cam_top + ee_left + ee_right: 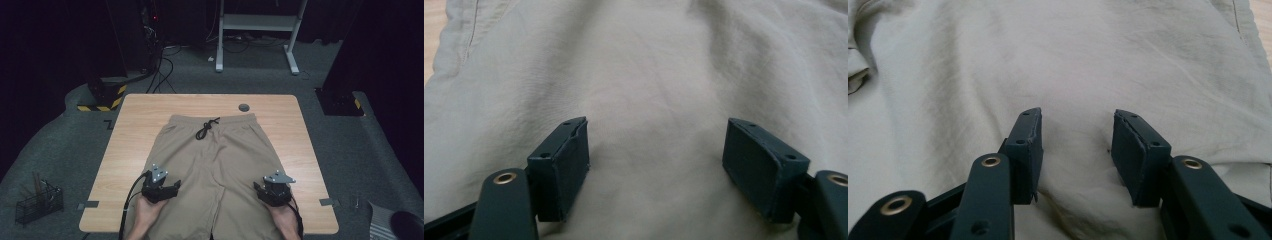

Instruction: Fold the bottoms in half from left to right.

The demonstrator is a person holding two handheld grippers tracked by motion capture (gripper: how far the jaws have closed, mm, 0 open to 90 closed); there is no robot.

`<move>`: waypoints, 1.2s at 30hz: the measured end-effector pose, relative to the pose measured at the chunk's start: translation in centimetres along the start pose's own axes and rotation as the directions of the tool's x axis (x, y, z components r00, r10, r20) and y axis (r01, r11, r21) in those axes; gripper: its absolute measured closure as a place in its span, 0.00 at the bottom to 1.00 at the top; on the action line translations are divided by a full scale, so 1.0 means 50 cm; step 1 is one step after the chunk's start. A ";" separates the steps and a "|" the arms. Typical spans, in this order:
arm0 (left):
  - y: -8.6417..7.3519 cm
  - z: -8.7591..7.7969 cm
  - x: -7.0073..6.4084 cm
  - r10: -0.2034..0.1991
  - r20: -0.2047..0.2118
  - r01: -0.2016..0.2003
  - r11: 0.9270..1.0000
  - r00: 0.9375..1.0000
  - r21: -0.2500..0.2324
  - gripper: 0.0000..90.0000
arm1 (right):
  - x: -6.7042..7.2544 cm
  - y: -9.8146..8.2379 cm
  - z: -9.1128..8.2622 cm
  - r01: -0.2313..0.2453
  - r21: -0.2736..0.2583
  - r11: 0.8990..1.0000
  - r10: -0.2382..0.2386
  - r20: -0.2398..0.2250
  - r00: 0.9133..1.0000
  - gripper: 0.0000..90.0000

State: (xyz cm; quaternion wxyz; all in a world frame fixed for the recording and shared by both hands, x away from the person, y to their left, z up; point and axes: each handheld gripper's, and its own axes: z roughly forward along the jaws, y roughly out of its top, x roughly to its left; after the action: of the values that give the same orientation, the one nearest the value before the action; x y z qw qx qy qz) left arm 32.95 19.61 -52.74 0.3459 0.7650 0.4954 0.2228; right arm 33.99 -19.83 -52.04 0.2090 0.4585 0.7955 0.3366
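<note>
High view: beige shorts (220, 165) lie flat on the table (135, 135); left gripper (167, 189) and right gripper (265, 192) hover, jaws wide, empty; a wire basket (39, 202) holds sticks.

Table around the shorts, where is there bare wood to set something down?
Bare table: strips left and right of the shorts, and the far edge beside the grommet. Crowded near edge: left tool and right tool over the legs.

Tan shorts (220, 160) lie flat, spread at the frame's centre, waistband toward the top, black drawstring (206, 128) knotted there, legs reaching the bottom edge.
</note>
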 end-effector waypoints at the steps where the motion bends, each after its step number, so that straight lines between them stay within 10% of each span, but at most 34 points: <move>1: -0.005 -0.005 -0.004 -0.001 0.000 0.001 1.000 1.000 -0.001 0.30 | 0.009 -0.009 -0.009 0.002 -0.003 1.000 -0.002 -0.003 1.000 0.62; 10: 0.000 -0.029 -0.017 -0.024 0.076 0.021 0.999 0.997 0.044 0.29 | 0.026 -0.015 -0.030 0.020 0.029 0.999 -0.019 -0.030 0.999 0.58; 24: 0.113 0.072 0.029 0.021 -0.010 -0.020 0.999 1.000 0.041 0.30 | 0.002 0.107 0.062 -0.010 -0.036 0.999 0.010 -0.001 1.000 0.55; 36: 0.105 0.094 0.028 0.032 0.003 -0.032 0.996 0.999 0.077 0.30 | -0.001 0.085 0.088 -0.007 0.019 1.000 0.007 0.005 1.000 0.53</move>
State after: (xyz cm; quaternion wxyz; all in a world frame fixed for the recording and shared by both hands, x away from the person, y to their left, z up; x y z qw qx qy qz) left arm 39.91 18.04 -51.94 0.3129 0.7859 0.4911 0.2082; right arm 39.33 -16.88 -51.96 0.2053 0.4642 0.7964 0.3288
